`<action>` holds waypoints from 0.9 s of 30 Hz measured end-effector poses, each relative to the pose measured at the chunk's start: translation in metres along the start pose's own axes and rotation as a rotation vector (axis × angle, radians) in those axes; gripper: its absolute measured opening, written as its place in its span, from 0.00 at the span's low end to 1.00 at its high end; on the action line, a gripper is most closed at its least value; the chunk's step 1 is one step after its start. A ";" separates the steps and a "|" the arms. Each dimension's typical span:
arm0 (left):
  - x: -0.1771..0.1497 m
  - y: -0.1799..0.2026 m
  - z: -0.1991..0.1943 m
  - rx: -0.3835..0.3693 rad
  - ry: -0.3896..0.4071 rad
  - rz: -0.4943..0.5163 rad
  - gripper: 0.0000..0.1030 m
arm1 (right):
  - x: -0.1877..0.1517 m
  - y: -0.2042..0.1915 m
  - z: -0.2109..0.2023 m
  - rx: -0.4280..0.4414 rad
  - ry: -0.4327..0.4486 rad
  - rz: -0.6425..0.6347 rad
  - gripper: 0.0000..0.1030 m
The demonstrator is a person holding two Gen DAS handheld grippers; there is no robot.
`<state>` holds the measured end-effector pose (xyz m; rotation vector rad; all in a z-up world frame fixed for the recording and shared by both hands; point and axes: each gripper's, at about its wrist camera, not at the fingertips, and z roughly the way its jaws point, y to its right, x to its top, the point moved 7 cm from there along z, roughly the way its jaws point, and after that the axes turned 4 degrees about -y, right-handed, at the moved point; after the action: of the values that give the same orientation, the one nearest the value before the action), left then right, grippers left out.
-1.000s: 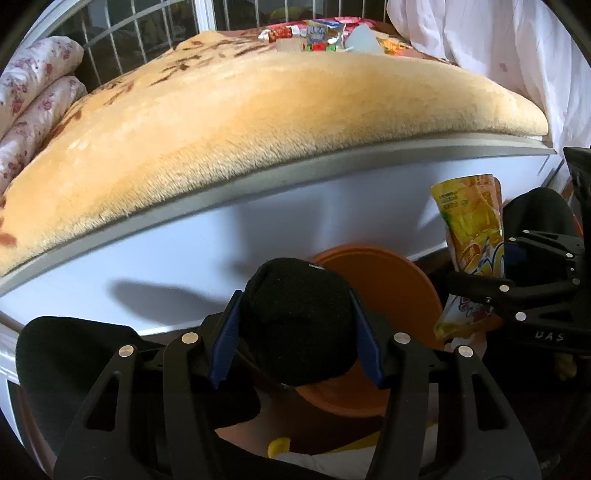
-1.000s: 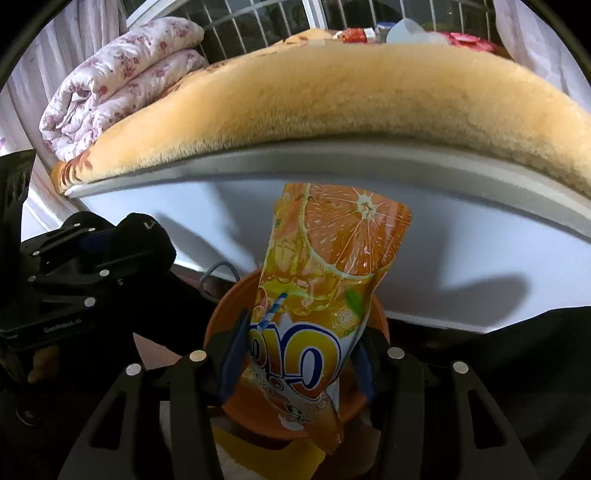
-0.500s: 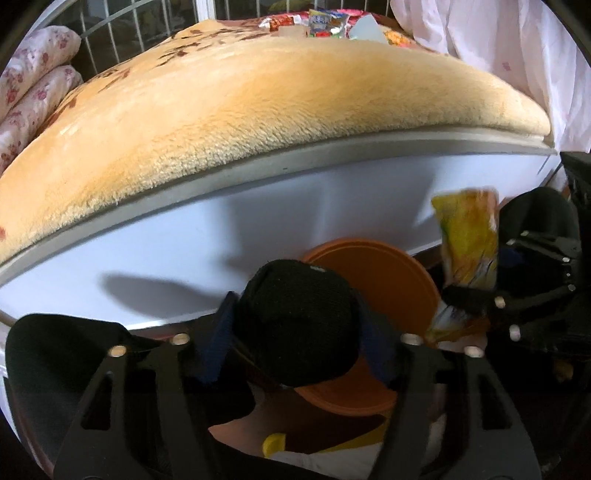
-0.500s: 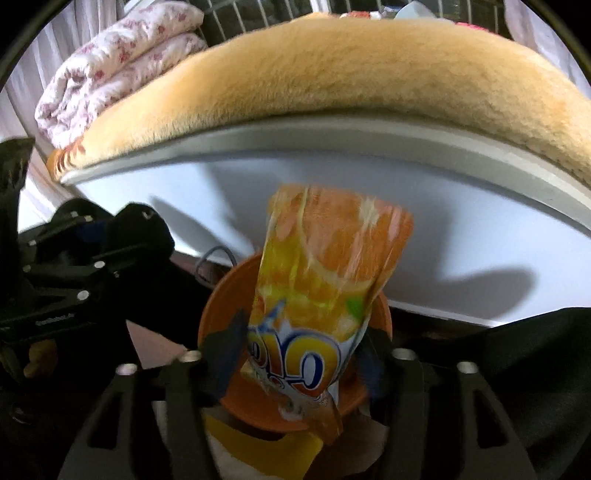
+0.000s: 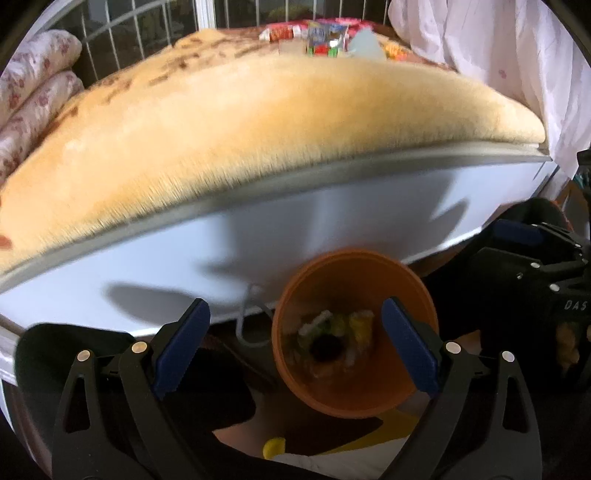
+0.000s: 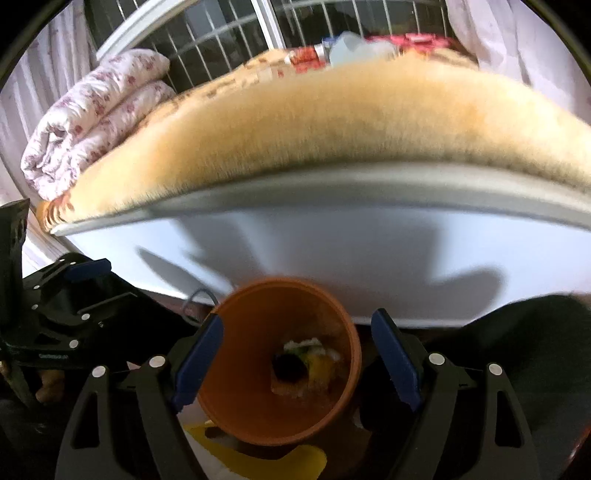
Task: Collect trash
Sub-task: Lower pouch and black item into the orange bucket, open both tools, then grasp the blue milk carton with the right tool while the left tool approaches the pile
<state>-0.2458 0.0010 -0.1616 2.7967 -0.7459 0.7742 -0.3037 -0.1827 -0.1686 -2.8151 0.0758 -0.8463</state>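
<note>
An orange bin point(image 5: 402, 284) stands on the floor against the white bed side; it also shows in the right wrist view point(image 6: 258, 306). At its bottom lie a black round thing point(image 5: 327, 347) and yellow and white wrappers point(image 5: 360, 326), seen again in the right wrist view point(image 6: 321, 363). My left gripper point(image 5: 295, 347) is open and empty above the bin. My right gripper point(image 6: 295, 356) is open and empty above the bin too. More packets point(image 5: 321, 35) lie at the far end of the bed.
A fluffy tan blanket point(image 5: 258, 122) covers the bed above the white side panel point(image 6: 332, 251). Folded floral quilts point(image 6: 92, 122) lie at the left. A white curtain point(image 5: 498, 55) hangs at the right. Something yellow point(image 6: 258, 454) lies by the bin's base.
Both grippers have opened. The black round thing and the orange drink pouch have dropped into the bin. Both views have tilted up slightly.
</note>
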 end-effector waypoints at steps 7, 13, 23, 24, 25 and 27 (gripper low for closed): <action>0.051 -0.013 -0.029 0.009 0.113 -0.021 0.89 | 0.049 -0.001 -0.039 -0.005 0.106 -0.052 0.81; 0.110 -0.027 -0.038 0.013 0.185 -0.066 0.89 | 0.111 0.001 -0.045 -0.003 0.146 -0.073 0.81; 0.187 -0.041 0.000 0.002 0.163 -0.129 0.89 | 0.270 0.007 -0.032 0.026 0.150 -0.103 0.82; 0.189 -0.041 0.004 0.005 0.155 -0.130 0.89 | 0.293 0.011 -0.020 0.027 0.131 -0.090 0.82; 0.193 -0.042 0.009 0.005 0.149 -0.131 0.89 | 0.308 0.014 -0.011 0.027 0.113 -0.079 0.82; 0.197 -0.042 0.016 0.006 0.138 -0.129 0.89 | 0.339 0.022 0.014 0.018 0.076 -0.050 0.82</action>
<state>-0.0707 -0.0502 -0.0737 2.7300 -0.5360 0.9352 -0.0135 -0.2379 -0.0011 -2.7785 0.0089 -0.9609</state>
